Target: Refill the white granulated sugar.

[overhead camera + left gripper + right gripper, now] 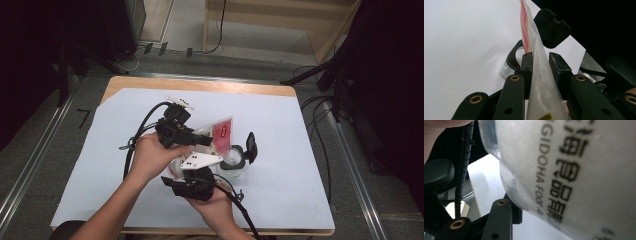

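Over the white worktop you've got the bag tilted above the open jar. Left tongs are partly closed, pinching the bag's edge; right tongs press its underside, grip unclear. Keep the bag's mouth over the jar and tip slowly.
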